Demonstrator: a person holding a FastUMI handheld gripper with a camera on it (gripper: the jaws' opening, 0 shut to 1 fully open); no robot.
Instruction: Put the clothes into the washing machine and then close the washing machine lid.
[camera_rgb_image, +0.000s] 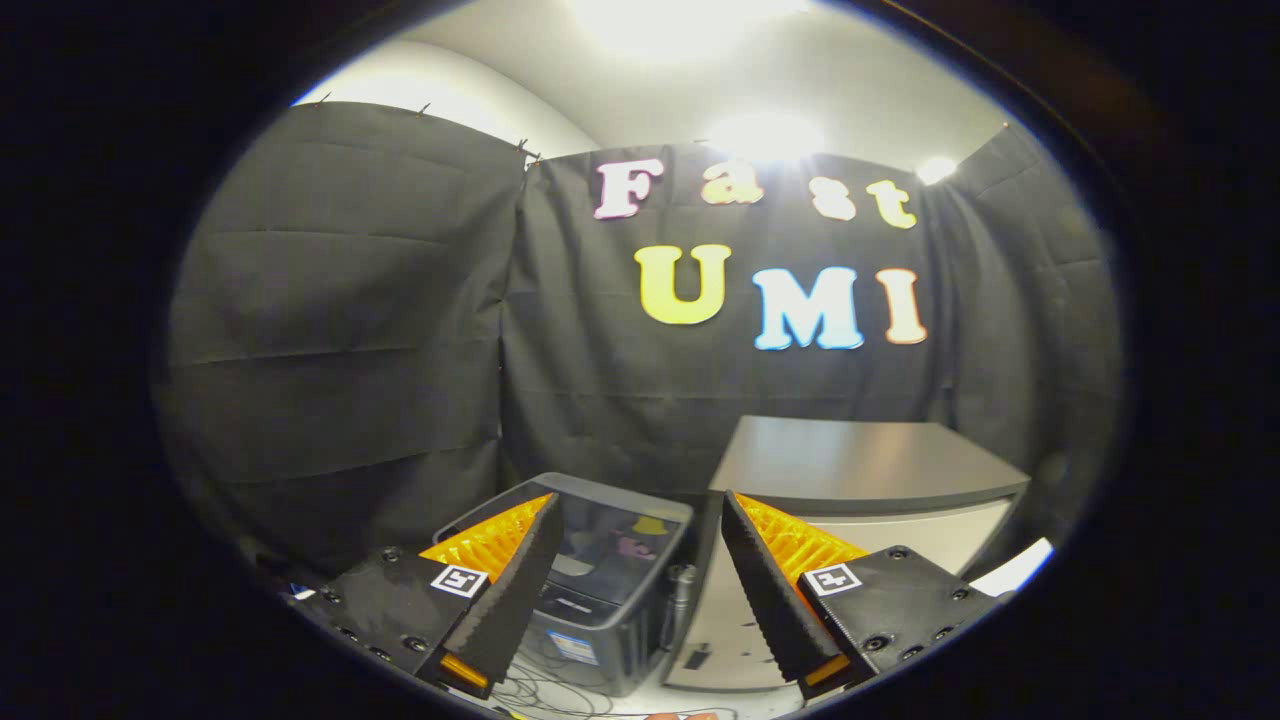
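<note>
1. On the left, beyond the left finger, stands a dark plastic bin (600, 590) on the floor. Its top is open, and some small coloured pieces show through its clear wall. What they are, clothes or something else, cannot be told from here.

2. In the middle, the gripper (640, 590) is released: its two fingers stand well apart and nothing is between them. It holds no clothes. It hovers high and looks forward at the black cloth wall (400, 330), not down at the things.

3. Between the bin and the white box, a small metal cylinder (680, 590) stands on the floor, and thin cables (550, 690) lie on the floor below the bin.

4. On the right, beyond the right finger, stands a white box-shaped appliance with a flat grey top (860, 465). It is probably the washing machine. Its top lies flat and seems closed, as far as this angle shows.

5. Judgement on progress: a closed lid and an empty gripper fit two stages. Either the clothes wait in the bin and the lid is to be opened, or the clothes are inside the machine and the lid is down again. The inside of the machine is hidden, and the content of the bin is unclear, so the picture does not settle which one is true.
</note>
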